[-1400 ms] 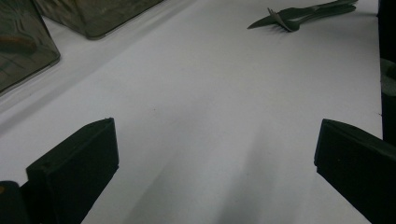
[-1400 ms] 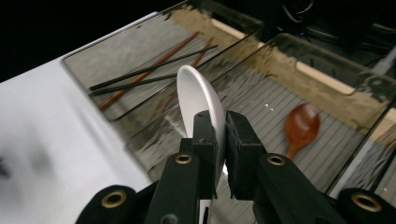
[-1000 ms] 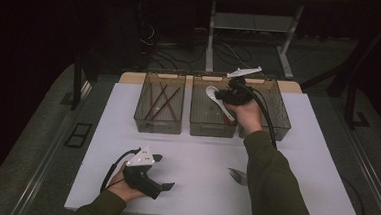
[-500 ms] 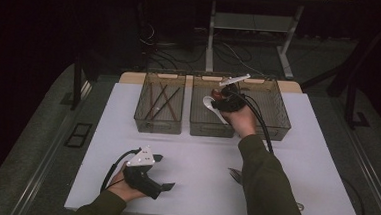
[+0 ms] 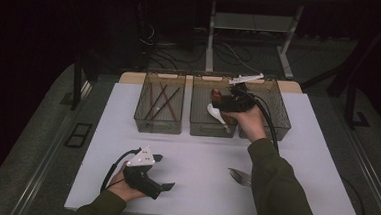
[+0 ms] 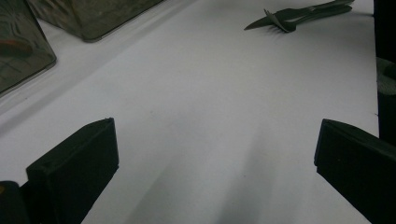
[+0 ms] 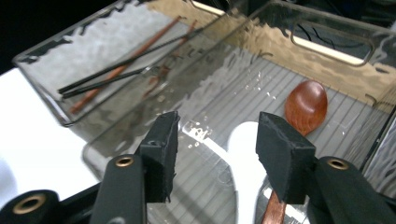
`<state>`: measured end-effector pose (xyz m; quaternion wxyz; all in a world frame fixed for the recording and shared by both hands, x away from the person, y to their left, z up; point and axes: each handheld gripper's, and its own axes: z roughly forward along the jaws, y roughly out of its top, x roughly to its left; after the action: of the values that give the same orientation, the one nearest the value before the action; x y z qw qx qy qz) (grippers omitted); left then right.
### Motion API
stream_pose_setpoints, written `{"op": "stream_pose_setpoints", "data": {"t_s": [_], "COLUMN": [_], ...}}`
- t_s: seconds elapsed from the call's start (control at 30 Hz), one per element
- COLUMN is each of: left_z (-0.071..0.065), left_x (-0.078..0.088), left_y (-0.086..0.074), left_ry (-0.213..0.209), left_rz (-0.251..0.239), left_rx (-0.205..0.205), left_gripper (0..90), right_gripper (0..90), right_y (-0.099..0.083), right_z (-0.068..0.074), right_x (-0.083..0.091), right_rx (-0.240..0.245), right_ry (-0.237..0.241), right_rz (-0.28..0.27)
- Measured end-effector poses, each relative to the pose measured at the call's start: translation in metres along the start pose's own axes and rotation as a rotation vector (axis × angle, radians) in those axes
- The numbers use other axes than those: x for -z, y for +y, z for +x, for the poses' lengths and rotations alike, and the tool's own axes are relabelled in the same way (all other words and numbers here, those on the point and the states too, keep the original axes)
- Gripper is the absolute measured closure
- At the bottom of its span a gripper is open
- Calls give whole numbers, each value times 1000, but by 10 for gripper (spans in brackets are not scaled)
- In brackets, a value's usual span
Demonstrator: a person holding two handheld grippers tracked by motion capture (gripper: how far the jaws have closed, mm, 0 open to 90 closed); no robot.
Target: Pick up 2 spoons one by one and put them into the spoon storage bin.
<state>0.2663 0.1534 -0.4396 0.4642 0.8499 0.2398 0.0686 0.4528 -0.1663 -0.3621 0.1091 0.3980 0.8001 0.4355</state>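
Overhead, right gripper [image 5: 224, 105] hangs over the middle bin [image 5: 201, 124] where the white spoon [image 5: 214, 113] lies, left gripper [image 5: 167, 172] resting on the table [image 5: 200, 158], jaws spread; right gripper view: jaws just opened, white spoon [image 7: 243, 158] loose below them beside a wooden spoon [image 7: 304, 105].

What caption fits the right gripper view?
Open right gripper above white plastic spoon and brown wooden spoon in clear plastic bin.
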Motion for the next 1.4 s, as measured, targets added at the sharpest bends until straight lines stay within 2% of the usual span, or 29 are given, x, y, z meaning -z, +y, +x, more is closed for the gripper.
{"op": "stream_pose_setpoints", "data": {"t_s": [0.07,0.1,0.17,0.27,0.53,0.83,1.0,1.4], "left_z": [1,0,1,1,0,0,0,0], "left_x": [0,0,0,0,-1,-1,-1,-1], "left_y": [0,0,-1,-1,-1,-1,-1,-1], "left_ry": [1,0,2,3,3,6,6,7], "left_rz": [3,-5,-8,-9,-6,0,3,11], "left_rx": [2,11,13,11,19,18,17,8], "left_gripper": [0,0,0,0,0,0,0,0], "right_gripper": [456,419,406,391,387,386,384,382], "right_y": [-1,-2,-4,-8,-21,-41,-57,-93], "right_z": [2,2,3,5,10,13,13,9], "right_x": [6,9,14,22,42,62,70,88], "right_rx": [2,-1,15,22,57,54,52,46], "right_ry": [24,24,10,27,76,121,132,127], "right_rz": [-4,-3,-12,-29,-60,-79,-97,-96]}}
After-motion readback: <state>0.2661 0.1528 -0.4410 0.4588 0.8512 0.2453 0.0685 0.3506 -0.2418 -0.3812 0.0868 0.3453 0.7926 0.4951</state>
